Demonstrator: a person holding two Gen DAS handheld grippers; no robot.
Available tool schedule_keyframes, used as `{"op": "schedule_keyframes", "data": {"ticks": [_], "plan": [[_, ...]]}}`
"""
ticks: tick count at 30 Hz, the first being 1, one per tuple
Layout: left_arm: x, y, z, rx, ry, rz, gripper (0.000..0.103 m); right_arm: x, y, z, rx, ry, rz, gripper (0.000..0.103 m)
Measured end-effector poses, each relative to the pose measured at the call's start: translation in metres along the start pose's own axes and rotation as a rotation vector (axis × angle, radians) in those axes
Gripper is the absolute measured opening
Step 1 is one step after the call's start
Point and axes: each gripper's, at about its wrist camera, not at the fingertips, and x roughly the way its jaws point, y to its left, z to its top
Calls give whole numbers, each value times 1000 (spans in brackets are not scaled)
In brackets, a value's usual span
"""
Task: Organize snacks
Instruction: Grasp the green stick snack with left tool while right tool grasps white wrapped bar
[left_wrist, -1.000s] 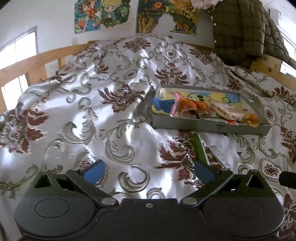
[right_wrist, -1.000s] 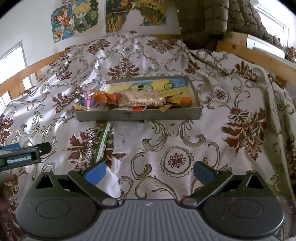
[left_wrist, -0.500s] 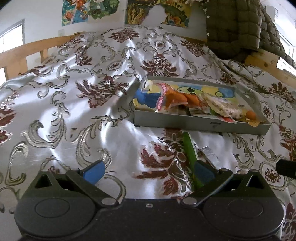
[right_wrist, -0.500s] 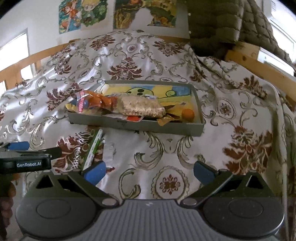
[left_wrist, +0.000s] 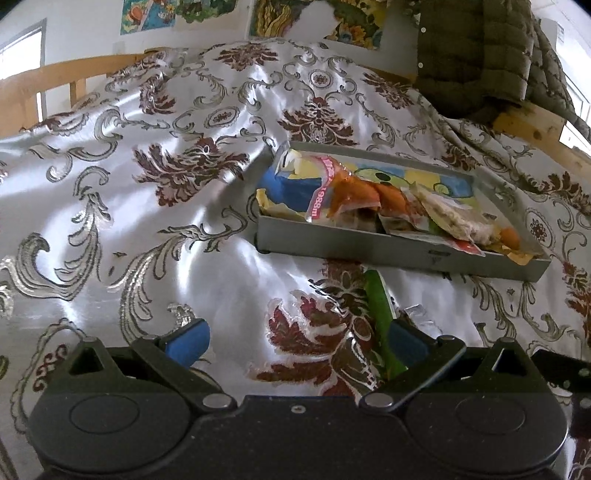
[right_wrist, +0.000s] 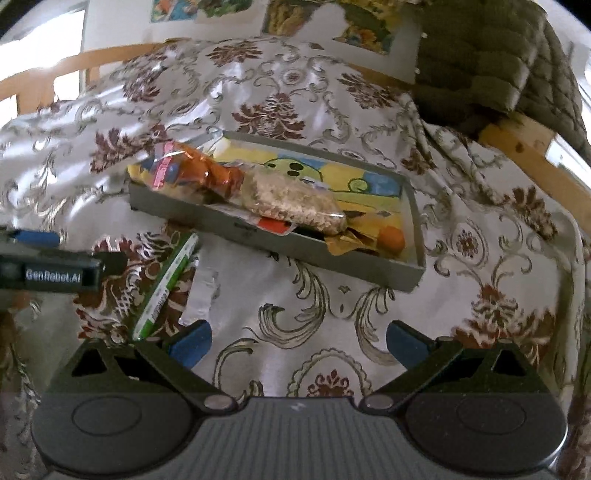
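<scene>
A grey tray (left_wrist: 354, 244) (right_wrist: 192, 212) lies on the patterned bedspread and holds several snack packets, among them an orange packet (left_wrist: 354, 194) (right_wrist: 210, 171) and a clear bag of grain bars (right_wrist: 291, 203). A green snack stick (left_wrist: 380, 314) (right_wrist: 166, 284) and a small clear wrapper (right_wrist: 201, 295) lie on the cloth in front of the tray. My left gripper (left_wrist: 295, 339) is open and empty, its right finger just over the green stick's near end. My right gripper (right_wrist: 297, 341) is open and empty, to the right of the stick. The left gripper's side shows in the right wrist view (right_wrist: 51, 273).
The satin bedspread (left_wrist: 147, 221) covers the whole bed. A wooden bed rail (left_wrist: 55, 77) runs along the left and another (right_wrist: 535, 158) at the right. A green quilted jacket (left_wrist: 480, 51) hangs at the back right. Posters hang on the wall behind.
Both grippers have moved forward and lower toward the tray and the green stick. The left gripper's right finger now sits over the stick's near end. Both stay open.
</scene>
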Motion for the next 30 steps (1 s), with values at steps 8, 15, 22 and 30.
{"op": "schedule_keyframes", "data": {"ticks": [8,15,22,30], "plan": [[11,-3,4,7,24,-53,102,15,-3,3,-61,30,-14,103],[17,-13,4,53,32,-100,101,25,-9,5,-46,37,51,103],[25,-21,5,105,52,-105,92,33,7,7,-105,15,140,103],[28,-23,5,118,73,-147,71,48,21,7,-110,14,194,95]]}}
